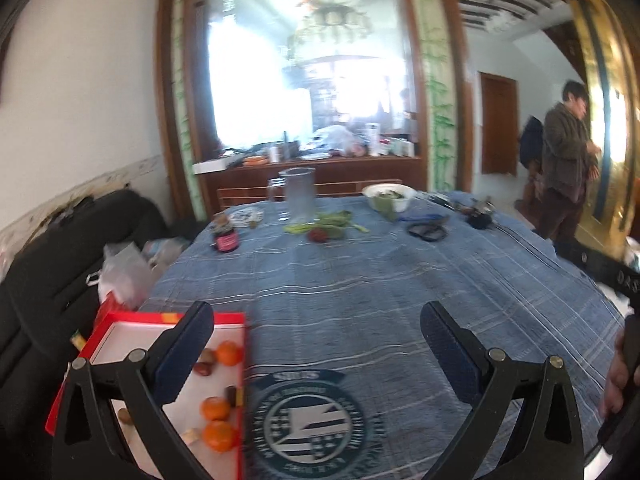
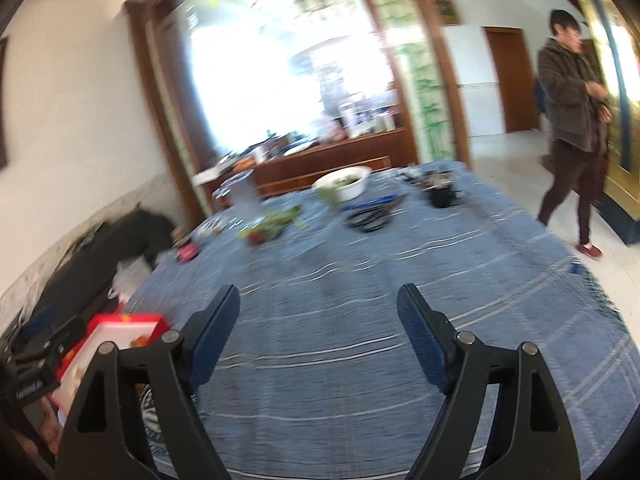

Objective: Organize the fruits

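On the table's left edge, the red box (image 1: 236, 316) holds the oranges (image 1: 216, 408); your left hand-held gripper (image 1: 316, 344) and right hand-held gripper (image 2: 318, 320) gape empty, so approach fruit slowly.

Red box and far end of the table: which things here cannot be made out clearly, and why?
- Red box, left wrist view: the left hand-held gripper finger covers part of the inside; the small brown items beside the oranges are too small to name.
- Red box, right wrist view: cut off by the right hand-held gripper and blurred, so its contents are unclear.
- White bowl, right wrist view: motion blur hides what the greens are.
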Motion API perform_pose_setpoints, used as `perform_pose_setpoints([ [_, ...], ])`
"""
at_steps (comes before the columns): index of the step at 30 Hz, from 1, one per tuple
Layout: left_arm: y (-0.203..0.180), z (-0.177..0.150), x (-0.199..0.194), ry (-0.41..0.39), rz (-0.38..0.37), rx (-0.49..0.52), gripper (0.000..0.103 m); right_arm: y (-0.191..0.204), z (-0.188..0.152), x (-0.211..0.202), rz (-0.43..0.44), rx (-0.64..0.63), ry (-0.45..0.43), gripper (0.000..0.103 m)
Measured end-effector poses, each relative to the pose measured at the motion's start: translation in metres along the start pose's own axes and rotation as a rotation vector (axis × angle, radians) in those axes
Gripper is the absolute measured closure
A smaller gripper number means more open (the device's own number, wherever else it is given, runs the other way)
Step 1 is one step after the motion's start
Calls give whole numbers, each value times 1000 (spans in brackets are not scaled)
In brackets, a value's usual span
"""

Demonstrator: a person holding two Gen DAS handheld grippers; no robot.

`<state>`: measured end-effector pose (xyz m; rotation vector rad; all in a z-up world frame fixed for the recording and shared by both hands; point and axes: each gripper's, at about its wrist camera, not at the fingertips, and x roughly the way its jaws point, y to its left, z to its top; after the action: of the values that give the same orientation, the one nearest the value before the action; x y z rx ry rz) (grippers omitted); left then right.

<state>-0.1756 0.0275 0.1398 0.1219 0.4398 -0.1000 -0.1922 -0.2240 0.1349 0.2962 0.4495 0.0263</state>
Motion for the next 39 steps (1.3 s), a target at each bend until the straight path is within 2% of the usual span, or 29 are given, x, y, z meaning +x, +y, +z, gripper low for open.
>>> perform_pose_setpoints([
  [2,-11,2,1,5,-17,27,0,-11,3,-4,-33,5,-22,14],
  [6,-28,5,-1,1,-46,69,0,-25,4,-8,-80,9,-50,9],
  [12,-40,7,0,2,-45,89,0,-25,1,-2,-61,8,-20,7],
  [27,-13,3,13,17,-46,2,0,4,-6,10,-63,-48,15,7],
  [35,-3,4,20,37,-66,-30,0,26,-4,2,-97,-134,-17,7],
  [39,1,4,18,24,-42,-38,0,34,-4,-4,-114,-171,-43,5],
])
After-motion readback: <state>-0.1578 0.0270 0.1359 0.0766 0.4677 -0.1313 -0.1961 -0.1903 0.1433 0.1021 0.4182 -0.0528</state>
